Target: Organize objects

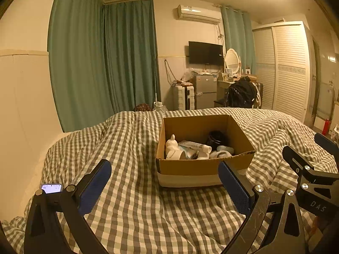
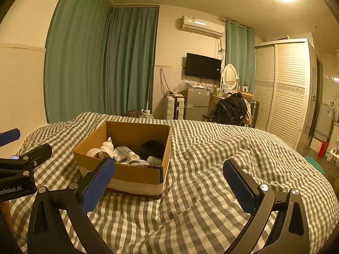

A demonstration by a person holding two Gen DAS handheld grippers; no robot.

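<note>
The cardboard box sits on the checked bedcover, holding a white bottle, a tube and a dark jar (other contents unclear); left gripper and right gripper hover near it, both spread wide, grasping nothing; a lit phone lies far left.

The cardboard box stands open-topped on the checked duvet, its inside crowded with a white bottle, a tube and a dark jar. Bare duvet lies before it and toward the bed's right edge, where a raised fold humps up
</note>
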